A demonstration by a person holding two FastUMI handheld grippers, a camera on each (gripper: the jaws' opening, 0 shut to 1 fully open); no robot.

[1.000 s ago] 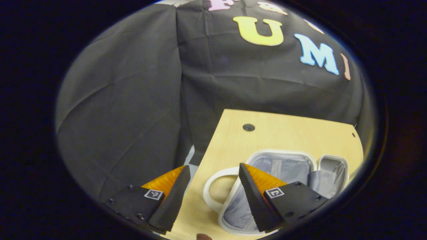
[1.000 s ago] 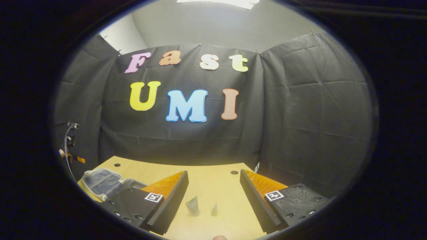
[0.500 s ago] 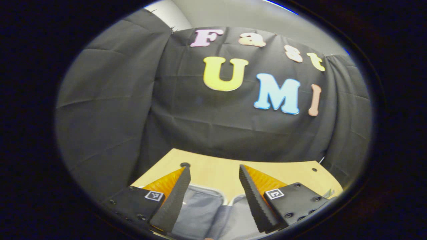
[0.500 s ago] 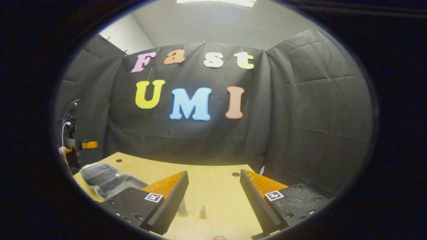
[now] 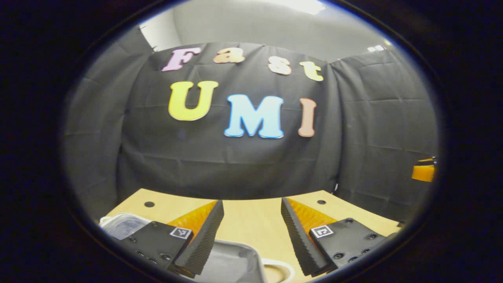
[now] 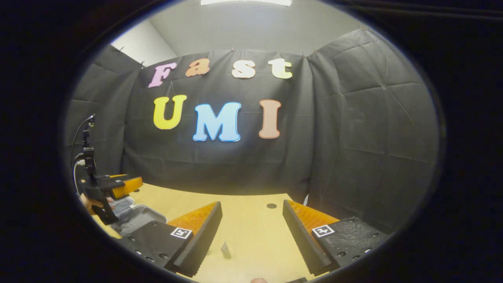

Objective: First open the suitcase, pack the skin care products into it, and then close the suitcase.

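A: What surrounds the booth?
B: Creased black cloth [image 6: 353,129] on three sides, a pale grey wall [image 6: 243,27] above, lit from overhead.
A: Furniture?
B: A light wooden table [image 6: 251,220] with small dark holes [image 6: 271,206].

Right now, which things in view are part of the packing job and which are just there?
Job:
open suitcase, grey lining showing, with white handle
small skin care item standing on the table between the right gripper fingers
left gripper, open over the suitcase

Just there:
wooden table
black cloth wall
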